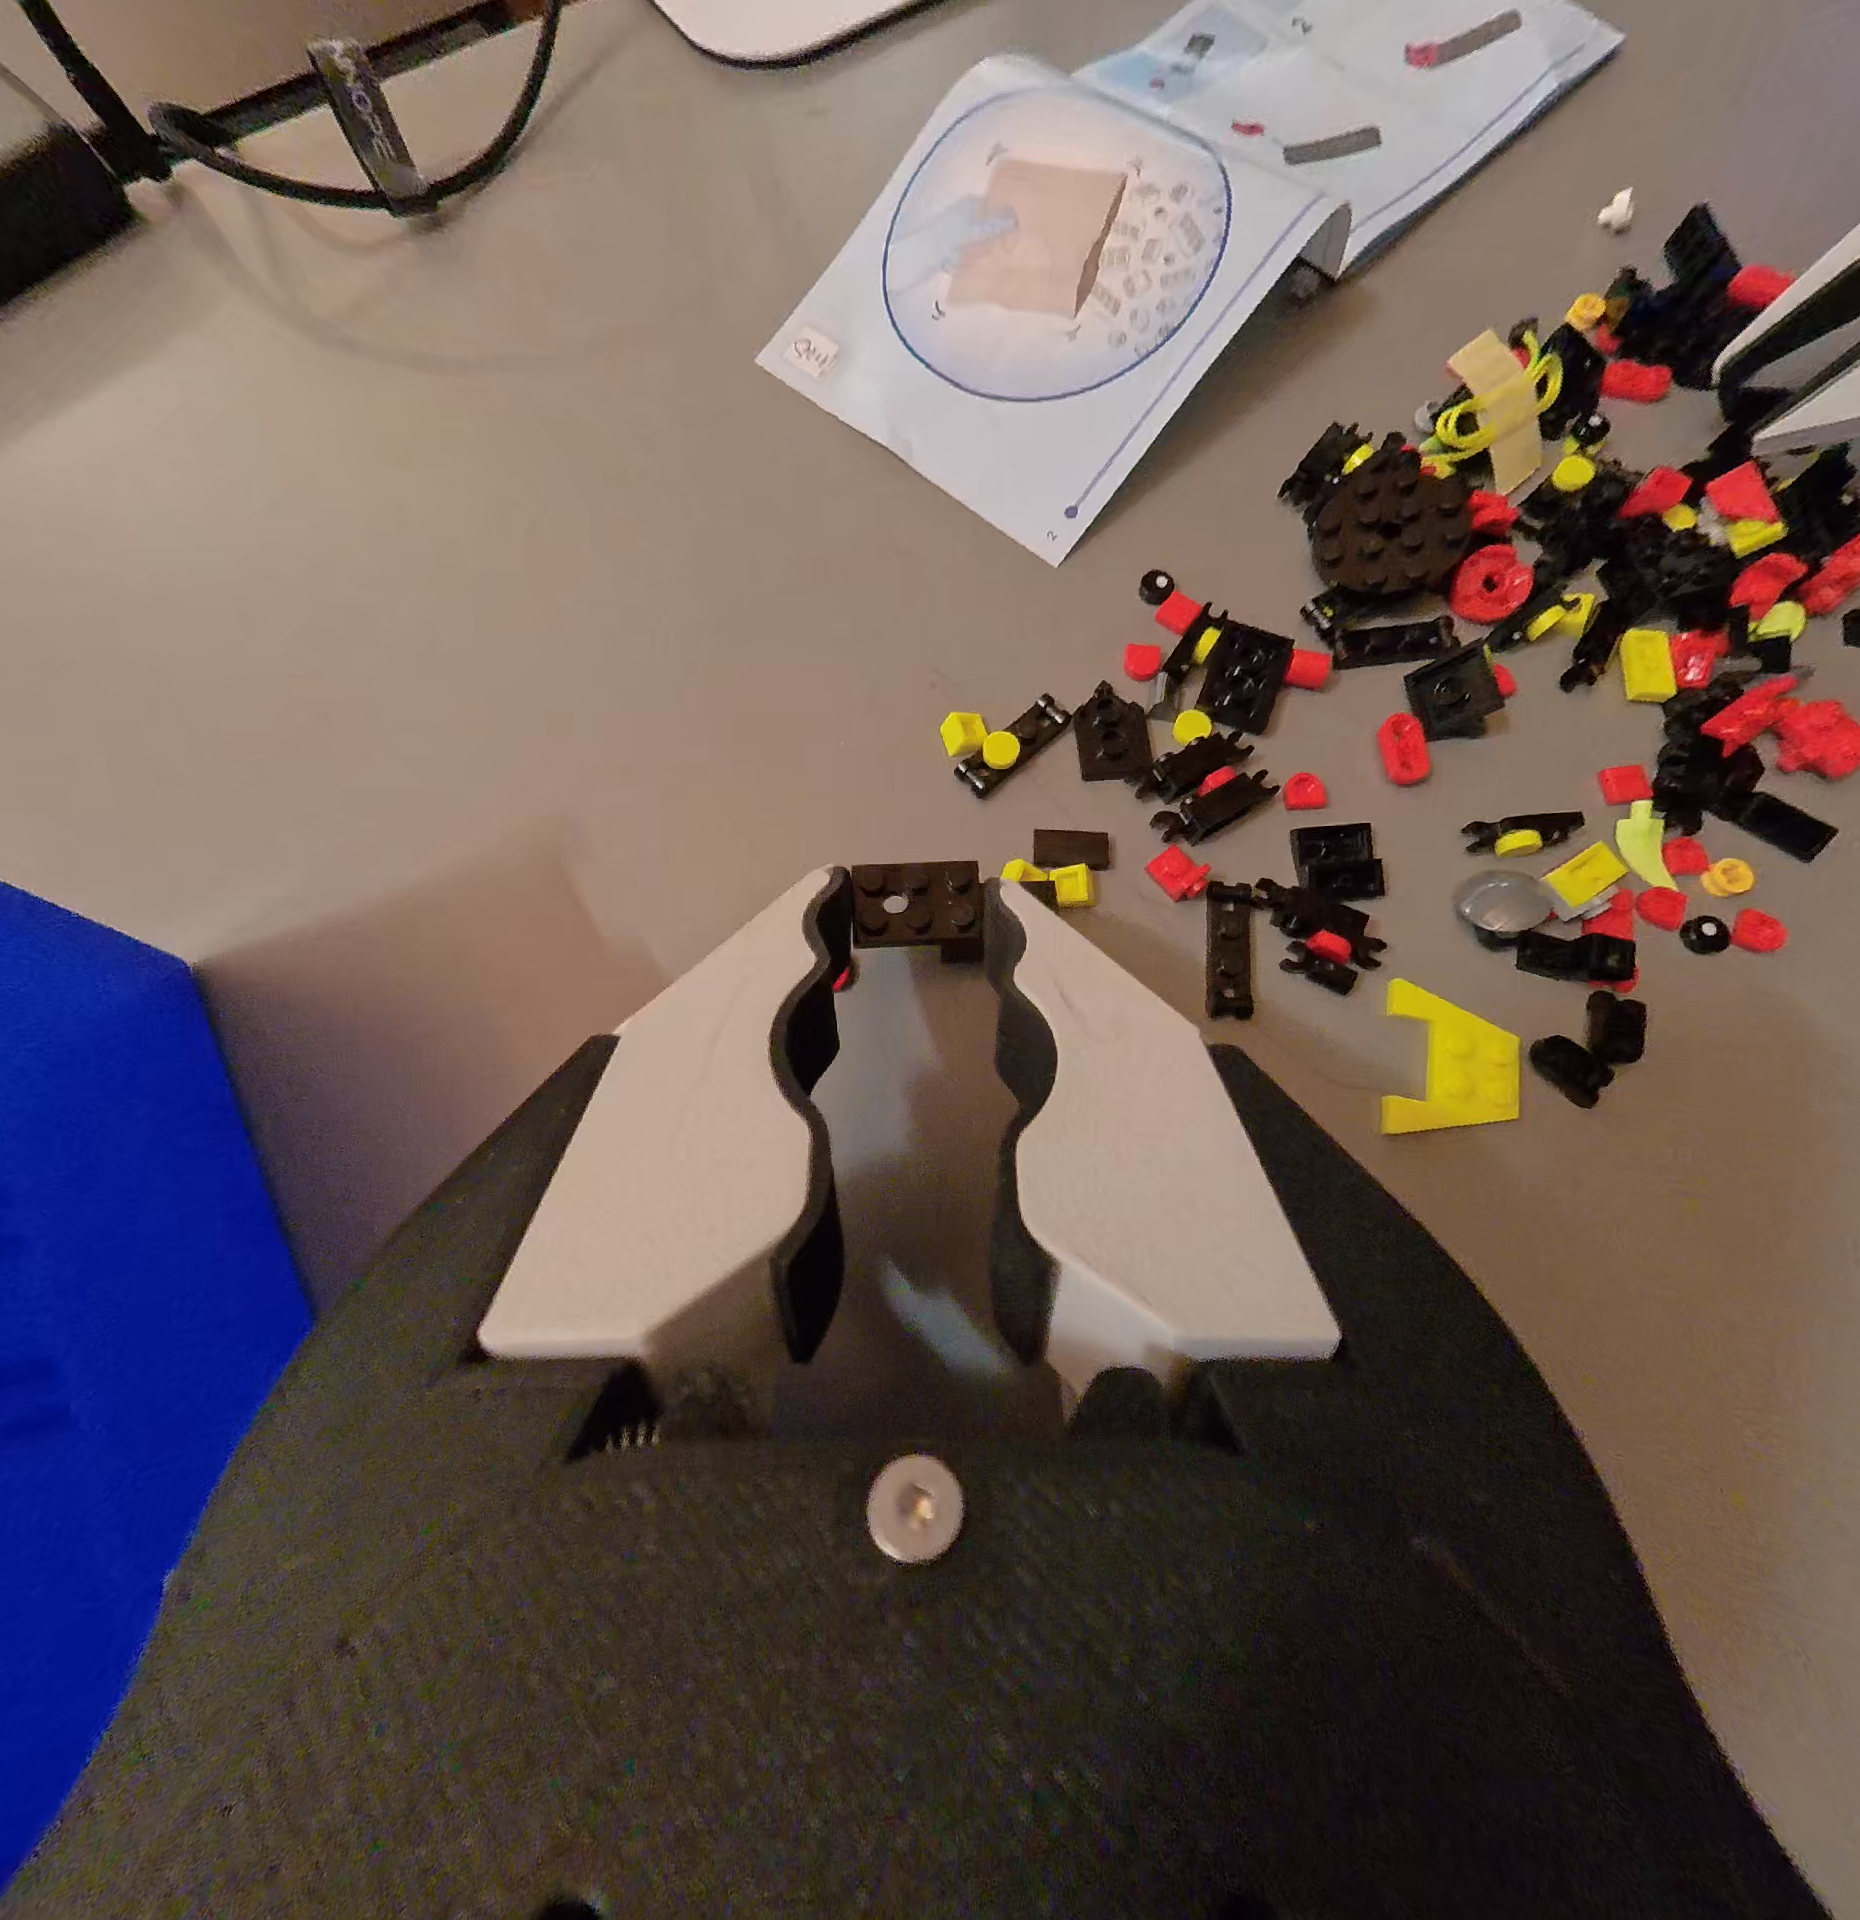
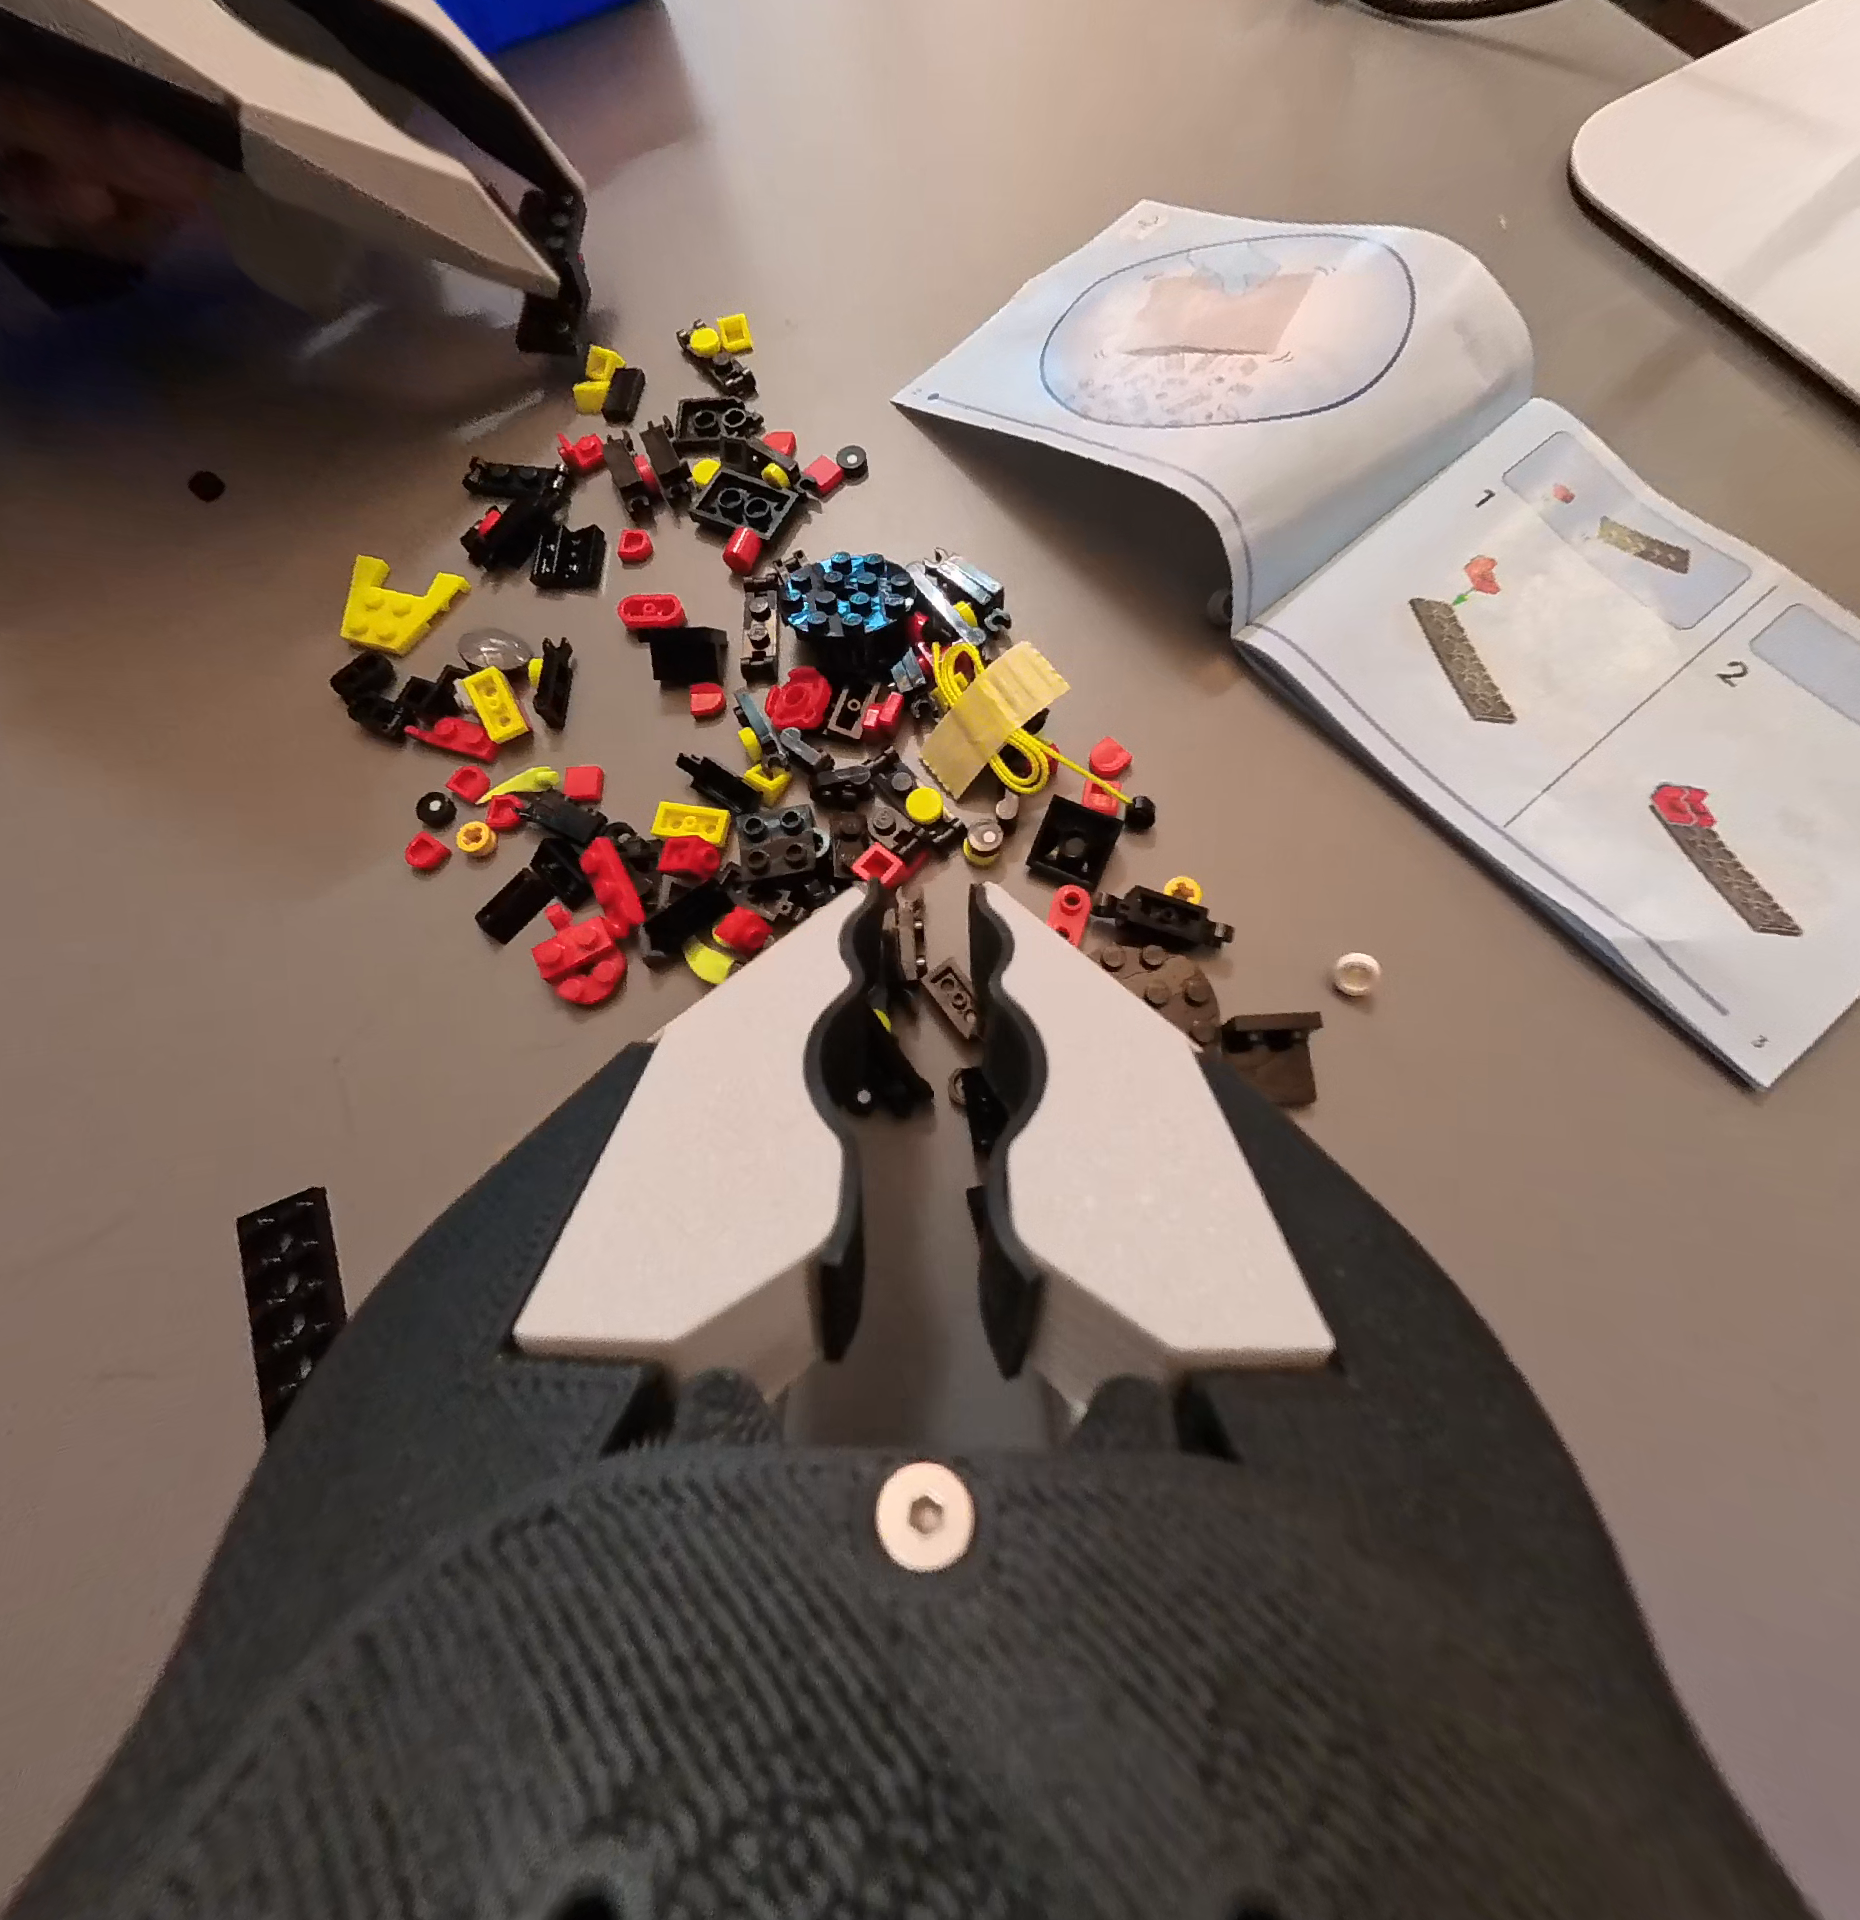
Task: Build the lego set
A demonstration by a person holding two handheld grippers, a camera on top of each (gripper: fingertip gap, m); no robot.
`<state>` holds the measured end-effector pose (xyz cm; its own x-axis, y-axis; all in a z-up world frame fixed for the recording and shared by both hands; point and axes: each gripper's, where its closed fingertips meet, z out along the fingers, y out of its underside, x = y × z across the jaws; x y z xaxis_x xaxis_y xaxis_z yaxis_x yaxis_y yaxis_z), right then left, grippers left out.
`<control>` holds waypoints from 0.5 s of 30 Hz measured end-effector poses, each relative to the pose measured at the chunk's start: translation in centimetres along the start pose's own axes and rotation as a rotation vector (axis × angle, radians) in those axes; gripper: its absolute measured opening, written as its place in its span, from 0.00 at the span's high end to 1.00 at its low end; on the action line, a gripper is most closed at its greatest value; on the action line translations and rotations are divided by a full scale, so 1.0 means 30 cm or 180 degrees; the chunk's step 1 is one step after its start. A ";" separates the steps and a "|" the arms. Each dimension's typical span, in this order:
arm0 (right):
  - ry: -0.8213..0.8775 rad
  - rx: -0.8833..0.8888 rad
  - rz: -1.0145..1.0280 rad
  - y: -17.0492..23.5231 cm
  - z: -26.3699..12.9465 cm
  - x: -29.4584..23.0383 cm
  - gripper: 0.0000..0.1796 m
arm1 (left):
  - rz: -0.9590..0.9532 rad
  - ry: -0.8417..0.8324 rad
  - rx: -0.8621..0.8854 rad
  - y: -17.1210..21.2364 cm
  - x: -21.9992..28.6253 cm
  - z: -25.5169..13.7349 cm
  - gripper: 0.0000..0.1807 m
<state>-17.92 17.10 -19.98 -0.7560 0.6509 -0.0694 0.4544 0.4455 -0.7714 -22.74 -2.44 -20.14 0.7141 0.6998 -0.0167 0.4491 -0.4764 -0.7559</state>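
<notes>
1. Loose lego pieces (image 2: 760, 707) lie on table (image 2: 1009, 125).
2. Instruction booklet (image 2: 1425, 582) lies right of pieces.
3. Long plate (image 2: 282, 1299) lies apart, nearer than pieces, on their left.

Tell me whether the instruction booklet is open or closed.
Open. The pale blue paper instruction booklet lies spread on the grey table, its left page curling up, its right page showing numbered build steps.

Two matching handheld grippers, black bodies with pale grey fingers

The left gripper (image 1: 915, 899) has a broad black body of coarse, ribbed printed texture, one silver hex-socket screw (image 1: 914, 1507) set in its middle, and two wedge-shaped light grey fingers (image 1: 687, 1122) lined inside with wavy black pads (image 1: 806, 1049). The right gripper (image 2: 921, 904) is alike: textured black shell, silver screw (image 2: 925, 1516), grey fingers (image 2: 728, 1153), scalloped black pads (image 2: 838, 1049).
</notes>
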 end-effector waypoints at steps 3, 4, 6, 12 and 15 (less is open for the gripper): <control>-0.0012 0.0007 0.0007 -0.001 0.000 -0.002 0.92 | -0.0008 -0.0001 0.0068 -0.012 -0.002 -0.006 0.88; -0.0015 0.0002 0.0007 0.000 0.001 -0.003 0.92 | -0.0010 0.0005 0.0066 -0.011 -0.001 -0.005 0.88; -0.0017 -0.0004 0.0004 0.002 0.002 -0.004 0.92 | -0.0007 0.0034 0.0017 -0.001 0.004 0.000 0.88; -0.0030 0.0023 0.0037 -0.002 0.000 -0.003 0.92 | 0.0067 0.0072 -0.0038 0.010 0.020 0.008 0.87; -0.0064 0.0038 0.0050 -0.005 0.002 -0.012 0.92 | 0.0036 0.0088 -0.0017 0.006 0.020 0.007 0.85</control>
<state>-17.75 16.76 -19.87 -0.7581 0.6453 -0.0940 0.4607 0.4279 -0.7776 -22.35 -1.99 -20.43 0.7338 0.6794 -0.0071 0.4436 -0.4870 -0.7523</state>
